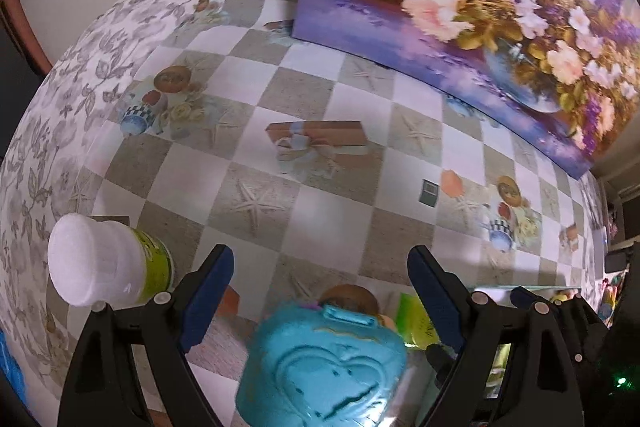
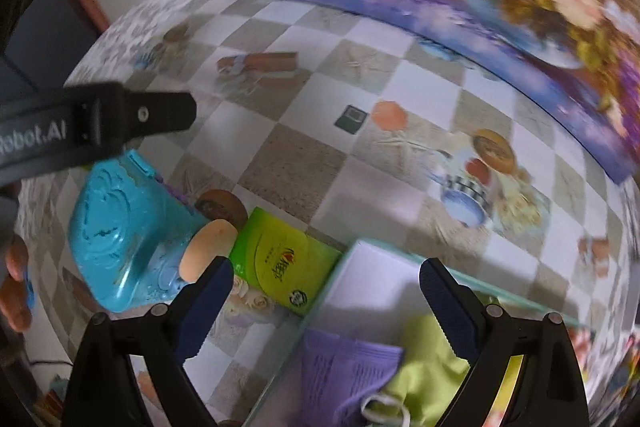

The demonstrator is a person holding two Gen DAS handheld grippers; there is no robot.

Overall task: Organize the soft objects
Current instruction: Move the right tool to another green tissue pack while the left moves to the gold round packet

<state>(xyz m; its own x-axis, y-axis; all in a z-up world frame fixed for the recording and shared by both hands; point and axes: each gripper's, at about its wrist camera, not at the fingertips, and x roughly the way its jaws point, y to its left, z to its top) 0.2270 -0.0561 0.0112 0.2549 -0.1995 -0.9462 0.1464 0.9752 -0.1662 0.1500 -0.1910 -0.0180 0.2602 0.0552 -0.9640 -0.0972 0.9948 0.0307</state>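
Observation:
My left gripper [image 1: 320,291] is open above a turquoise heart-embossed case [image 1: 324,367], which lies below and between its fingers without touching them. The case also shows in the right wrist view [image 2: 124,235], with the left gripper's black finger [image 2: 132,115] above it. My right gripper [image 2: 324,303] is open and empty over the rim of a clear box [image 2: 400,259]. In the box lie a purple cloth [image 2: 352,367] and a lime-green cloth [image 2: 432,379]. A green tissue pack [image 2: 280,263] lies between the case and the box.
A white-capped bottle with a green label [image 1: 108,263] stands left of my left gripper. A large flower painting [image 1: 480,7] leans at the back of the checkered tablecloth [image 1: 320,207]. A small dark square [image 2: 350,117] lies mid-table.

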